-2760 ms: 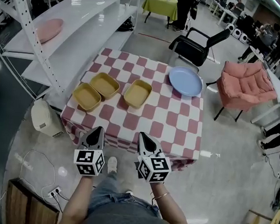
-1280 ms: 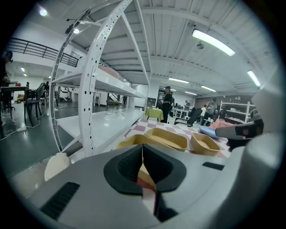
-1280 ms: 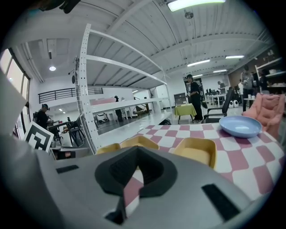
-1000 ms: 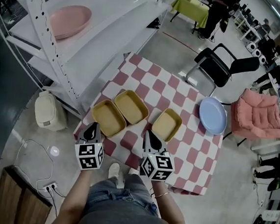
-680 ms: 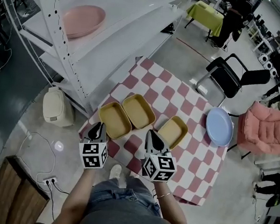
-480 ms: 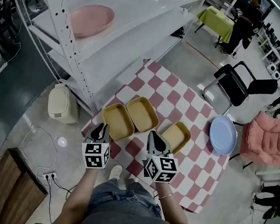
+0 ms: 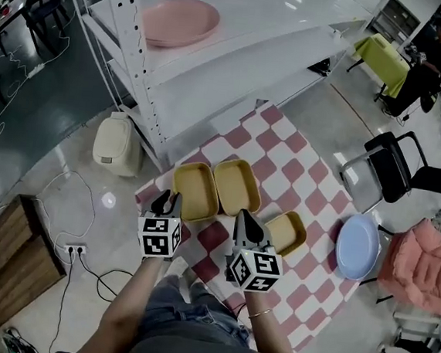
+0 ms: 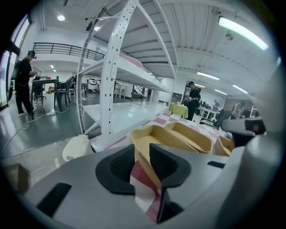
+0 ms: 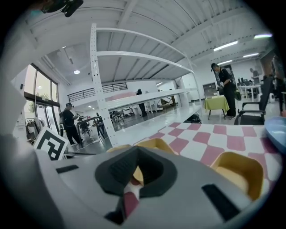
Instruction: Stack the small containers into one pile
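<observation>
Left gripper view: fingers of my left gripper [image 8: 142, 154] opening wide, nearest yellow container [image 8: 154, 135] on the bench [image 7: 285, 151] framed untouched between them, right gripper [image 9: 134, 174] fingers together, so I'd straddle its rim squarely before squeezing.

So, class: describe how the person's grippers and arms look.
The left gripper and right gripper each have black pointed tongs on a grey body, plus a white cube with black square markers. No sleeves show on the forearms; a thin bracelet circles the right wrist.
</observation>
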